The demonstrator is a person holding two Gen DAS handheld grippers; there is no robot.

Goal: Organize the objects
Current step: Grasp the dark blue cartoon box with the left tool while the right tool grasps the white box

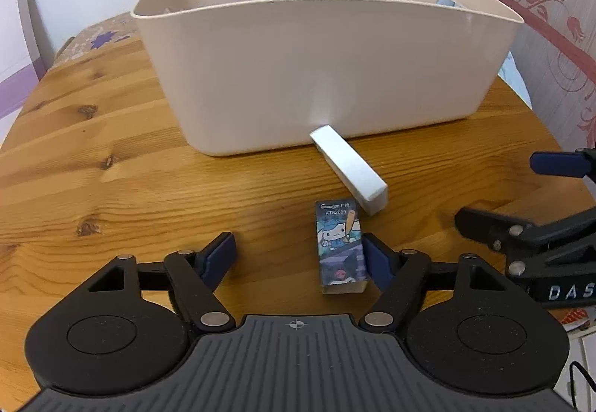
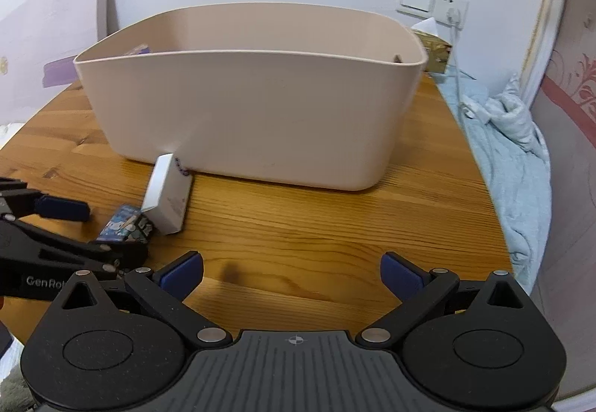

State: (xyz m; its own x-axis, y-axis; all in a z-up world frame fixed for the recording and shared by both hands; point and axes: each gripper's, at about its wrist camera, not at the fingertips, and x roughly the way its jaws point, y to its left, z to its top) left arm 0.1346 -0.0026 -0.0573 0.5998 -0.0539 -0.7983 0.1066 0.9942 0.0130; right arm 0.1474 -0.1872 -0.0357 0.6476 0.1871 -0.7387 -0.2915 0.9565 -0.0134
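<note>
Currently, your spread left gripper (image 1: pixel 300 257) straddles the small cartoon-printed rectangular eraser (image 1: pixel 341 248), which touches its right pad, so centre it, pinch, then lift toward the beige plastic bin (image 1: pixel 320 73) ahead.

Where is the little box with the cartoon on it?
The cartoon box lies on the wooden table, between the open left gripper fingers beside its right pad, just before the white box.
</note>
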